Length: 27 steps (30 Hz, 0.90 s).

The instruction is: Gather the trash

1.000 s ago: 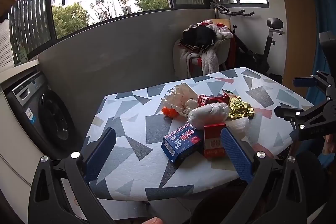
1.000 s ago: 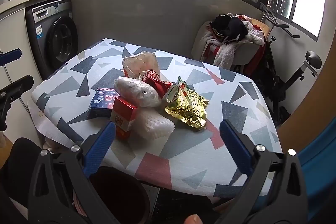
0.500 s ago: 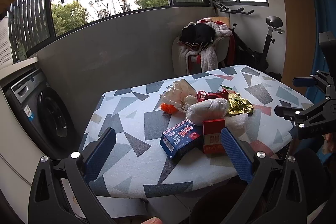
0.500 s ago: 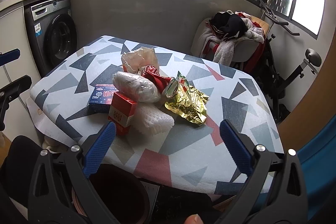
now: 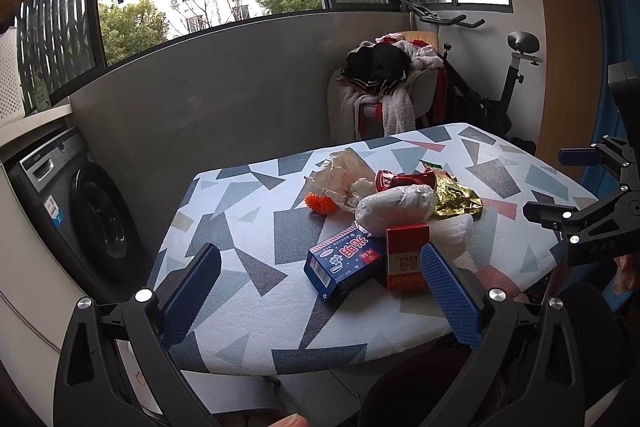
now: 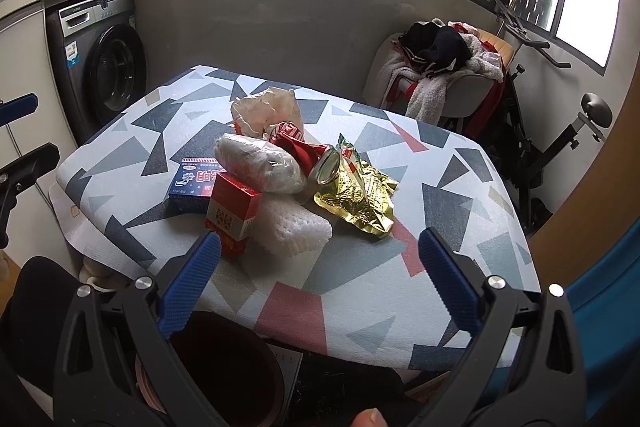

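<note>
balcony room, patterned table point(image 5: 248, 227) with trash heaped at its middle: stiff blue box point(image 5: 346, 265) at nine o'clock, red carton point(image 6: 232, 213), soft white bundle point(image 6: 260, 167), crinkly gold wrapper point(image 6: 360, 203) at three. all look light. left gripper point(image 5: 320, 283) and right gripper point(image 6: 318, 267) gape, holding nothing; take boxes across their flat sides.

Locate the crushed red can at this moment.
In the right wrist view the crushed red can lies mid-pile on the table, between the white wrapped bundle and the gold foil wrapper.
</note>
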Each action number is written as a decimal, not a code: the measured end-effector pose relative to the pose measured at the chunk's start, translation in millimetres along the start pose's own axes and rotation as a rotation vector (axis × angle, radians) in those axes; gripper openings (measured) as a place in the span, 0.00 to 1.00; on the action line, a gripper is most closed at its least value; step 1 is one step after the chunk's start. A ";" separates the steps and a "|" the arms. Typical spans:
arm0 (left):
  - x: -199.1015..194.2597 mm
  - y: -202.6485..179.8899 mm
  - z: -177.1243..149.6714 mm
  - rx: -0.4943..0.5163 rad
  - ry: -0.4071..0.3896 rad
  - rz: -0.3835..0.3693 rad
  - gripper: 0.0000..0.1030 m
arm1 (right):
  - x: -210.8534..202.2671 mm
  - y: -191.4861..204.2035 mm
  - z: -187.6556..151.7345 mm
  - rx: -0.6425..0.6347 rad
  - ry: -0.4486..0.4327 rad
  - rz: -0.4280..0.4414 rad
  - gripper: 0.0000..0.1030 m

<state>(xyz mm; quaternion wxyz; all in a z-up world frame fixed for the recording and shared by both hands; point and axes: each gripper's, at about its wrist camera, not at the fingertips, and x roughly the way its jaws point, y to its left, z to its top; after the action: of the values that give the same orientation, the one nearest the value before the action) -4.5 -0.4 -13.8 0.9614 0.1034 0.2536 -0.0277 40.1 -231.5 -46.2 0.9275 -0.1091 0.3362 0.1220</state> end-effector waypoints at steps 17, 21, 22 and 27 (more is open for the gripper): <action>0.1 -0.9 -1.9 0.002 0.003 -0.003 0.95 | 1.4 0.1 -1.2 0.000 0.002 0.000 0.95; 0.1 -1.2 -2.5 0.002 0.003 -0.002 0.95 | 1.2 0.5 -0.5 -0.001 0.003 0.000 0.95; 0.1 -0.9 -1.9 0.002 0.003 -0.003 0.95 | 1.4 0.5 -0.9 -0.001 0.003 0.000 0.95; 0.4 -1.1 -2.0 0.002 0.004 -0.002 0.95 | 1.9 0.7 -1.5 -0.002 0.003 0.000 0.95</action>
<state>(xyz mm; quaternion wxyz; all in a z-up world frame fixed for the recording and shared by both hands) -5.3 -1.1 -15.9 0.9607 0.1042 0.2557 -0.0287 40.4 -231.0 -48.6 0.9269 -0.1102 0.3374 0.1219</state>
